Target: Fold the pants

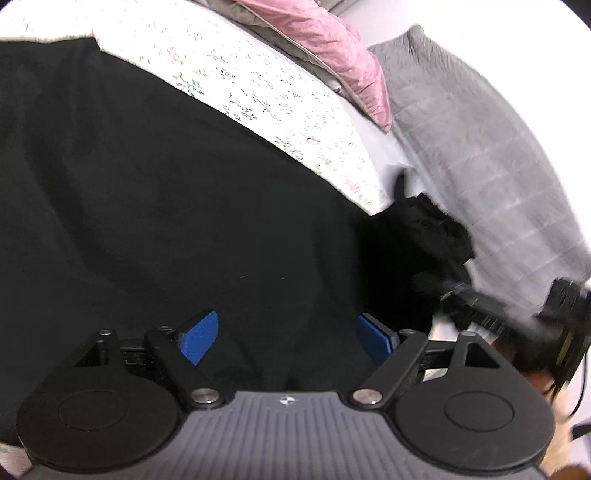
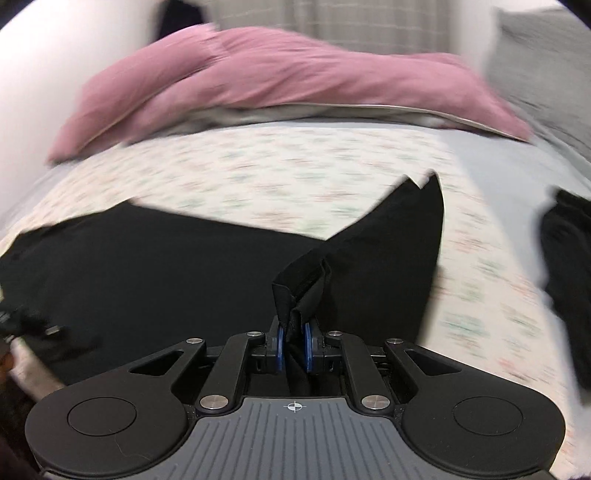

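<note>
The black pants [image 2: 166, 266] lie spread on the bed [image 2: 258, 173]. The right tool [image 2: 293, 341] pinches a gathered edge to carry it over; the left tool [image 1: 286, 336] hovers wide, at nine o'clock.

Bedroom of a home, seen from just above a made bed. Beneath and ahead of both tongs, a white floral-print sheet [image 2: 295, 173] covering the mattress, with plain pale-blue bedding [image 2: 517, 166] beyond it to the right. Farther ahead of the right tongs, at the far edge of the bed, a crumpled pink pillow [image 2: 277, 81] resting on a grey one. Behind the pillow, a grey quilted surface with a stitched grid [image 2: 314, 22], possibly a headboard or a blanket. Far left of the right tongs, a plain white wall [image 2: 37, 66]. Right of the left tongs, a grey quilted blanket [image 1: 480, 147] lying beside the bedding.
</note>
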Motion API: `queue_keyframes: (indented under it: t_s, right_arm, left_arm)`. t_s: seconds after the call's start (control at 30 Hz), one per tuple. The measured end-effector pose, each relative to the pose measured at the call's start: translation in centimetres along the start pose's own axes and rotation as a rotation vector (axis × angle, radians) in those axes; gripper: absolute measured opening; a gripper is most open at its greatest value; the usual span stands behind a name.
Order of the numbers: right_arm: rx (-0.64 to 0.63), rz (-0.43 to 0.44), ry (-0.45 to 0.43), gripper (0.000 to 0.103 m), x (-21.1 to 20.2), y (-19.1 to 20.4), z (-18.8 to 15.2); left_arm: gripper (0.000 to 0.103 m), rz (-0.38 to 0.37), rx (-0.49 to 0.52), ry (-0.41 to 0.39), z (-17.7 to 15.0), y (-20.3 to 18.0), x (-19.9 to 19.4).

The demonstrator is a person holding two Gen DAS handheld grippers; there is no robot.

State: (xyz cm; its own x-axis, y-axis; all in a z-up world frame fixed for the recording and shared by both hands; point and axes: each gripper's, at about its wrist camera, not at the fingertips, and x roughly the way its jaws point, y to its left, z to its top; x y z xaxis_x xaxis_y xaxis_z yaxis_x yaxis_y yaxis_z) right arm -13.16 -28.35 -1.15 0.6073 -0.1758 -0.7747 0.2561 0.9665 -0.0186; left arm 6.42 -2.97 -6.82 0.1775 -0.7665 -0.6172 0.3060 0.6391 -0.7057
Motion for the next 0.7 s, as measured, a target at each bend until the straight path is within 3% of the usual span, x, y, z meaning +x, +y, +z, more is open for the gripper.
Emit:
queue_keyframes:
  t_s: [0.23, 0.43, 0.6, 0.7]
  right_arm:
    - [-0.136, 0.135, 0.083, 0.01, 4.1, 7.4, -1.4]
    - [-0.182, 0.199, 0.119, 0.011, 4.8, 10.3, -2.9]
    - [-0.191, 0.257, 0.158, 0.022, 4.5, 10.4, -3.4]
    - [-0.164, 0.31, 0.172, 0.048, 3.6, 9.4, -3.4]
  left_arm:
    - [0.091, -0.079, -0.13, 0.016, 0.4, 1.2, 1.7]
    - [0.082, -0.129, -0.228, 0.03, 1.1, 2.2, 3.0]
    - [0.071, -0.12, -0.251, 0.018, 1.2, 2.2, 3.3]
    - [0.061, -0.077, -0.209, -0.001, 0.9, 1.6, 3.2]
